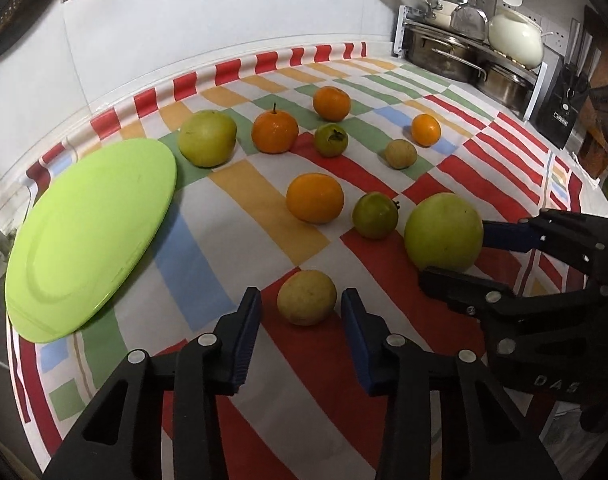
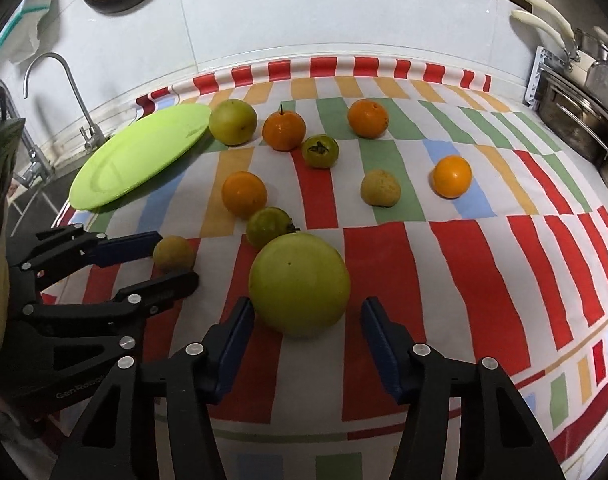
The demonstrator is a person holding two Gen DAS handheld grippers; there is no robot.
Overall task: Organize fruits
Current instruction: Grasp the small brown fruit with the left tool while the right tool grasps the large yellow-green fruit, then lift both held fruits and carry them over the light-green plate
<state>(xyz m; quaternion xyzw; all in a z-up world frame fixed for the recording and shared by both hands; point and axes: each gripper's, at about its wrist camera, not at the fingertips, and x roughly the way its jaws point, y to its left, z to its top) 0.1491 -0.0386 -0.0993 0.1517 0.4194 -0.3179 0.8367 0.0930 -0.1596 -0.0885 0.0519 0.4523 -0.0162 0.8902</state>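
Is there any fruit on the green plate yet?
No, the green plate lies bare at the cloth's edge, and every fruit, like the big green one, sits on the striped cloth.

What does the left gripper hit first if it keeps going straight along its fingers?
Likely the small yellowish fruit, sitting between the open fingers of the left gripper; neither pad touches it yet. Beyond it, the checked tablecloth.

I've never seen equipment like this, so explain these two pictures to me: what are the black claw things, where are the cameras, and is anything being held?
The claws are hand-held two-finger grippers, each with a camera looking along its fingers. One picture is from the left gripper, straddling a small yellowish fruit. The other is from the right gripper, around a large green fruit. Gaps show beside both fruits, so nothing is gripped yet. On the striped cloth lie oranges, more green fruits and an empty green plate.
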